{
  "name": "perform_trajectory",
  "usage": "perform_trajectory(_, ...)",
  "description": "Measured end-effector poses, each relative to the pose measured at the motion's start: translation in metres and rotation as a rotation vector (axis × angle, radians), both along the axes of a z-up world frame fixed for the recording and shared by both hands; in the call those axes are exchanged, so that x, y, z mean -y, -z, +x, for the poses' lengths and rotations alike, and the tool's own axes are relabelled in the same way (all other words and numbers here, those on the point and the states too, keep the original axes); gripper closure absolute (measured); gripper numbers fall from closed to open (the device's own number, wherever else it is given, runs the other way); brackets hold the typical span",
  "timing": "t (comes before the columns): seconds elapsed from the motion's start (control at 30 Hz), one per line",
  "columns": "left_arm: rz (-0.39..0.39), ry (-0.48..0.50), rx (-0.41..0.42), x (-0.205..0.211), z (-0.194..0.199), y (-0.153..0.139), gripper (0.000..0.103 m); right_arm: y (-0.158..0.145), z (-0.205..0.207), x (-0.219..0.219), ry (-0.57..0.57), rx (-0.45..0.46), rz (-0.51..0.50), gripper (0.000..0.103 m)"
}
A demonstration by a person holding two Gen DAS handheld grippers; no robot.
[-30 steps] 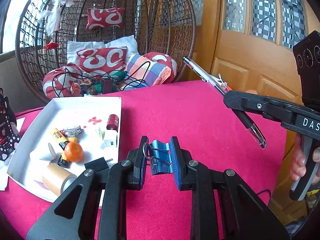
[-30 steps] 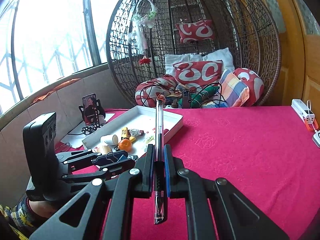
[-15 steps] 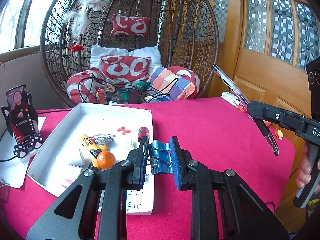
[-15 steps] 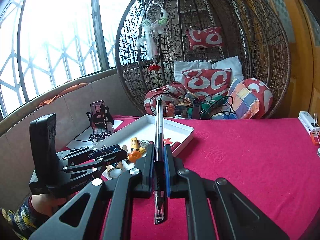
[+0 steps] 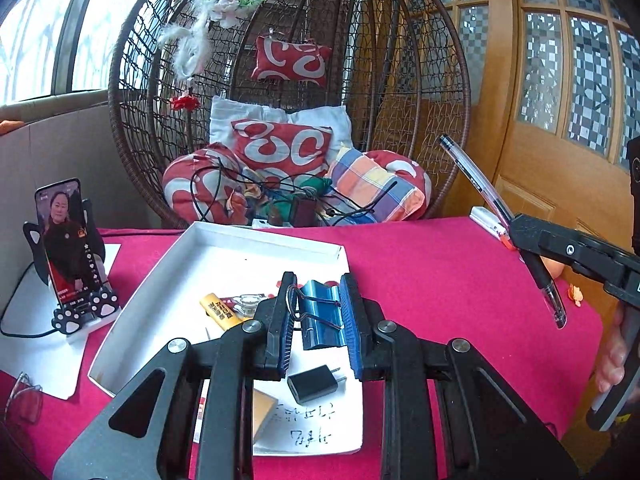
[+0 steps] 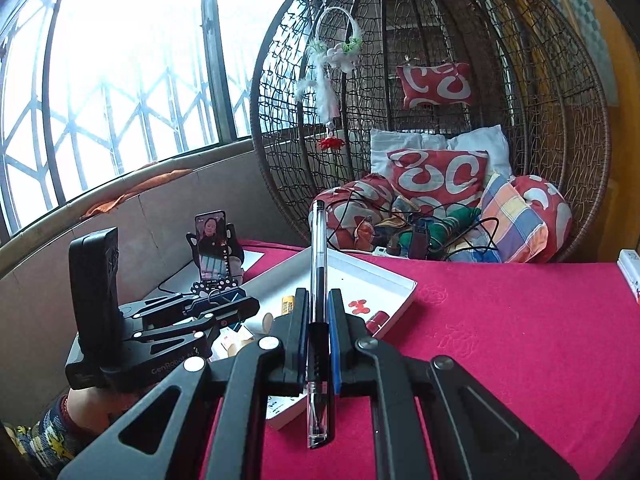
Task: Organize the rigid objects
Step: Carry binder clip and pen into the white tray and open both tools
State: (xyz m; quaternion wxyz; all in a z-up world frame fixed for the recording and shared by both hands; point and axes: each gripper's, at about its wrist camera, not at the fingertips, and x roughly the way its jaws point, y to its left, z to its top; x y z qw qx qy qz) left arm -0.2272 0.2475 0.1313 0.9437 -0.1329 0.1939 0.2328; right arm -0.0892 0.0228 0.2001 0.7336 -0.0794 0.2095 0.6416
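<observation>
Left gripper [image 5: 316, 320]: jaws closed partway on a blue binder clip [image 5: 320, 314]; the clip sits between the two blue pads, its wire handles against the left pad.
Clip position: held in the air over the near half of the white tray [image 5: 256, 242].
Right gripper [image 6: 318, 344]: jaws nearly shut on a clear pen [image 6: 319, 280], gripped at the black grip section.
Pen position: lies along the jaw line, cap end pointing away toward the wicker chair [image 6: 552, 120], tip end sticking out toward the camera. In the left wrist view the pen [image 5: 484, 192] slants over the right side of the desk [image 5: 440, 280], clear of the tray.
Tray contents: black plug adapter [image 5: 316, 383] just below the clip, yellow tube [image 5: 222, 312], small metal piece beside it; handwriting on the tray's near end.
Desk, left side: phone on a paw-print stand [image 5: 66, 256], apart from the tray.
</observation>
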Motion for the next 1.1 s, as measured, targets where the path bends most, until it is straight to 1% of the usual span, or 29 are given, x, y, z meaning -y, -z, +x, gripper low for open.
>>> perform_trajectory(0.1,0.009,-0.038,-0.005,-0.018,0.001,-0.008,0.082,-0.003,-0.001,-0.012,-0.015,-0.003,0.003,0.096)
perform_trajectory(0.23,-0.014,-0.075,-0.009,-0.043,0.001,-0.014,0.082,-0.003,-0.003,-0.027,-0.032,-0.031,0.001,0.096)
perform_trajectory(0.47,-0.024,-0.104,-0.019,-0.064,0.005,-0.02,0.082,-0.001,-0.004,-0.046,-0.038,-0.077,0.01,0.096)
perform_trajectory(0.53,-0.042,-0.116,-0.021,-0.072,0.008,-0.019,0.082,0.001,-0.003,-0.053,-0.035,-0.103,0.009,0.096)
perform_trajectory(0.67,-0.079,-0.141,-0.066,-0.092,0.022,-0.008,0.082,0.009,0.002,-0.072,-0.033,-0.157,-0.012,0.096)
perform_trajectory(0.8,-0.124,-0.167,-0.151,-0.115,0.044,0.016,0.082,0.027,0.007,-0.098,-0.025,-0.206,-0.069,0.096)
perform_trajectory(0.93,-0.177,-0.189,-0.197,-0.133,0.061,0.036,0.082,0.046,0.012,-0.123,0.001,-0.245,-0.12,0.096)
perform_trajectory(0.97,-0.182,-0.197,-0.21,-0.136,0.065,0.039,0.082,0.051,0.012,-0.129,0.008,-0.255,-0.134,0.096)
perform_trajectory(1.1,-0.155,-0.224,-0.27,-0.141,0.078,0.049,0.082,0.073,0.016,-0.147,0.044,-0.287,-0.188,0.096)
